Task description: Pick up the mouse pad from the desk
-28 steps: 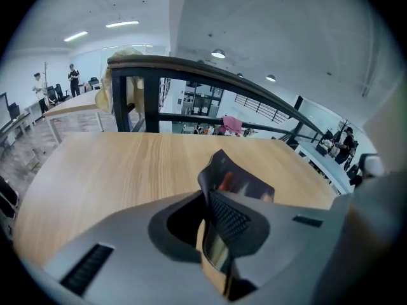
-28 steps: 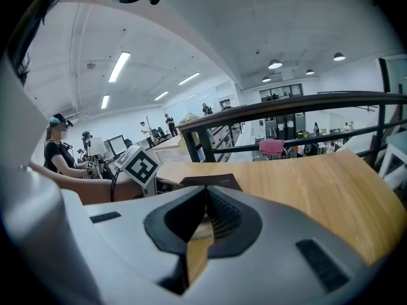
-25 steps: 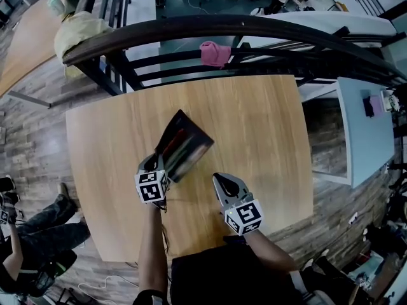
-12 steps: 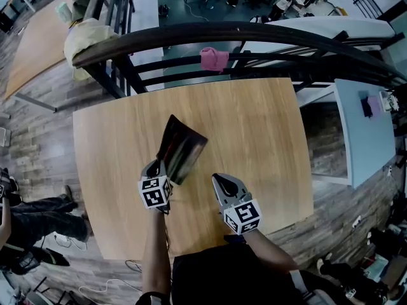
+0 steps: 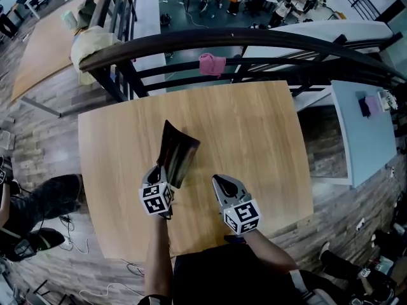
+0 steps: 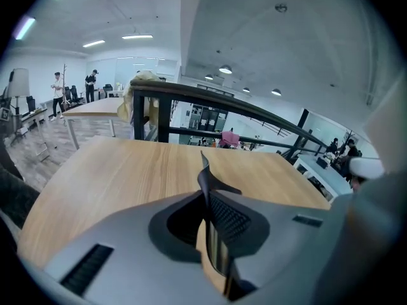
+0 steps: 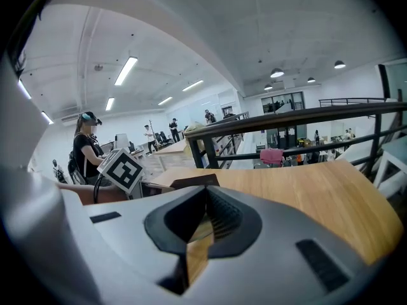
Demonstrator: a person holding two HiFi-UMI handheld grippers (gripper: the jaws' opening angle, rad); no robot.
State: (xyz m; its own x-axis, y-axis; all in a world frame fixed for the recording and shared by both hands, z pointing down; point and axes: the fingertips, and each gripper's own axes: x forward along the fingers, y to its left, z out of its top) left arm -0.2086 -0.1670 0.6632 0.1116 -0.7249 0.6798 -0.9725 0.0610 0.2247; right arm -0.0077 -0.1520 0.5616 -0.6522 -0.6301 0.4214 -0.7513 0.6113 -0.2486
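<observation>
The dark mouse pad (image 5: 176,151) hangs clear of the wooden desk (image 5: 254,126), tilted up on edge, with my left gripper (image 5: 161,172) shut on its near edge. In the left gripper view the mouse pad (image 6: 206,173) rises thin and edge-on from between the jaws of the left gripper (image 6: 213,230). My right gripper (image 5: 220,182) hovers just to the right of the pad, shut with nothing in it. In the right gripper view, past the closed tips of the right gripper (image 7: 202,216), the mouse pad (image 7: 196,182) shows as a dark slab beside the left gripper's marker cube (image 7: 124,170).
A dark railing (image 5: 254,33) with a pink cloth (image 5: 212,63) runs along the desk's far edge. A white table (image 5: 359,132) stands to the right. A person (image 5: 32,215) is on the floor at the left.
My left gripper has lifted the mouse pad higher and tipped it more upright, so it looks narrower from above. The right gripper has risen slightly and stays shut.
</observation>
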